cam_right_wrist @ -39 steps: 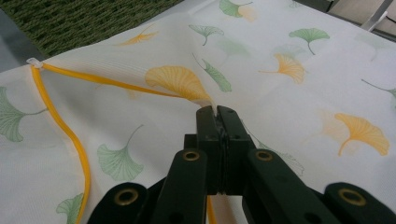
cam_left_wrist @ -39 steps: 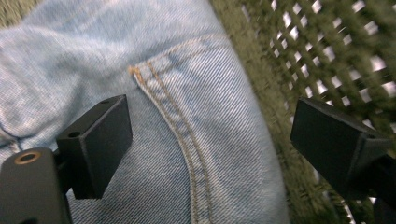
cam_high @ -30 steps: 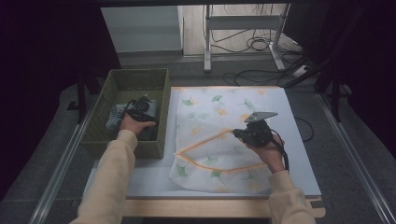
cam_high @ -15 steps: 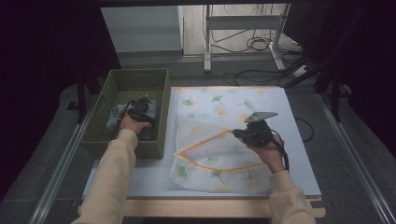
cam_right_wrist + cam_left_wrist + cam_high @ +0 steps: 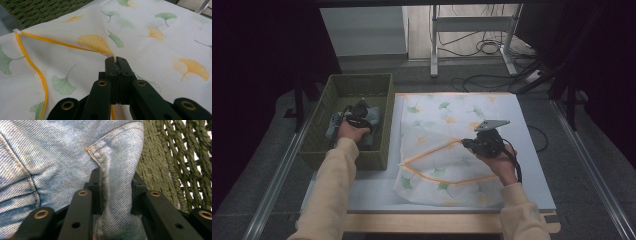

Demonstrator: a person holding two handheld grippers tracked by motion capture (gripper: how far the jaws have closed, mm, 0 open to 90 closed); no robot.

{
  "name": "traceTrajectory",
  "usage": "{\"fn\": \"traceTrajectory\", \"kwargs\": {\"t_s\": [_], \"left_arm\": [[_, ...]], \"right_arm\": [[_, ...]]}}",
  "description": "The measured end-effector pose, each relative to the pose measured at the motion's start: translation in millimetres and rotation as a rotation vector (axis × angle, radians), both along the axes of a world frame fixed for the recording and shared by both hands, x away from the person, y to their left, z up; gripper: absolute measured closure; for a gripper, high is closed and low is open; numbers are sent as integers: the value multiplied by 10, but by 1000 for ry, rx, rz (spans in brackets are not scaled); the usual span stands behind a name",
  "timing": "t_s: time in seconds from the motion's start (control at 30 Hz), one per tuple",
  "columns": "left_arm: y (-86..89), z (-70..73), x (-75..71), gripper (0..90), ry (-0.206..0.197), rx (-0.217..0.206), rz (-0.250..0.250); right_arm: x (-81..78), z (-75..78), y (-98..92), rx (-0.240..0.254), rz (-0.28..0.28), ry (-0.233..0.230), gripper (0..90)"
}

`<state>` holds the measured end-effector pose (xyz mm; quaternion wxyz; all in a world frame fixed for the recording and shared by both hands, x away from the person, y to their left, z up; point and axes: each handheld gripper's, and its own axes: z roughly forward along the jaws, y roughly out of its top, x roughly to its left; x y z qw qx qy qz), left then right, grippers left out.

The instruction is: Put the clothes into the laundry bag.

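Denim sits bunched in the green woven basket [image 5: 319, 131] at the table's left, and the left gripper [image 5: 360, 111] reaches down into it. Its jaws have just been closing and now pinch a raised fold of the jeans [image 5: 117, 170] along a stitched seam, close by the basket wall. The fold is narrow and the garment heavy, so I judge the cloth could slide out of the pads on lifting, or a trailing leg could catch on the rim and drag the basket along. The left forearm runs up from the bottom edge, the hand [image 5: 350, 131] bent down over the basket.

To the right, the leaf-printed laundry bag [image 5: 447, 150] lies flat on the table, its orange-edged opening facing the basket. The right gripper [image 5: 117, 59] is clenched on a pinch of the bag's upper layer, holding the mouth slightly raised. That bite is thin; a tug from incoming jeans could pull it free and let the mouth collapse. The right hand [image 5: 499, 161] holds level, angled toward the opening.
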<state>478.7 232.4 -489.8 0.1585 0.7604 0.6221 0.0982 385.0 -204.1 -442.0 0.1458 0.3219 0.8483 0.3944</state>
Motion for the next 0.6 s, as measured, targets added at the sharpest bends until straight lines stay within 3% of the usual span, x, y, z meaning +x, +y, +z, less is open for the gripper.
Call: {"fn": "traceTrajectory", "kwargs": {"t_s": [0.27, 0.5, 0.6], "left_arm": [[100, 40, -39, 713, -23, -66, -3], [174, 112, -86, 730, -47, -91, -20], [214, 172, -136, 732, -96, -106, -17]], "right_arm": [[1, 6, -20, 7, -4, 1, 880], [0, 10, -23, 7, -5, -1, 880], [-1, 15, -24, 8, -5, -4, 879]]}}
